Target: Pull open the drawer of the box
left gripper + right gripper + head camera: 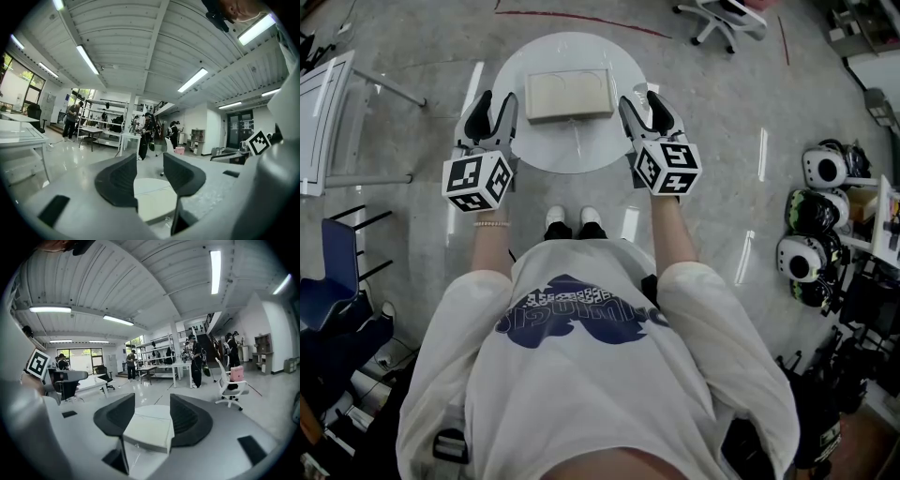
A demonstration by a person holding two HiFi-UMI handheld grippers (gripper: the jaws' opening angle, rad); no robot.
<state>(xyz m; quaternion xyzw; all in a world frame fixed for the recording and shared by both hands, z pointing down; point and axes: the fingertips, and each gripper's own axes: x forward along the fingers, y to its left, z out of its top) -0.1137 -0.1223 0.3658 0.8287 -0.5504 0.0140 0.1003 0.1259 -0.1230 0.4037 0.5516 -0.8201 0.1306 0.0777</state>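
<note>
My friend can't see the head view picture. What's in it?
From above, a person in a white T-shirt holds the left gripper and the right gripper, both open and empty, at either side of a pale box on a small round white table.

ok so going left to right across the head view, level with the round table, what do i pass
white desk → left gripper → box on the round table → right gripper → white helmet
</note>
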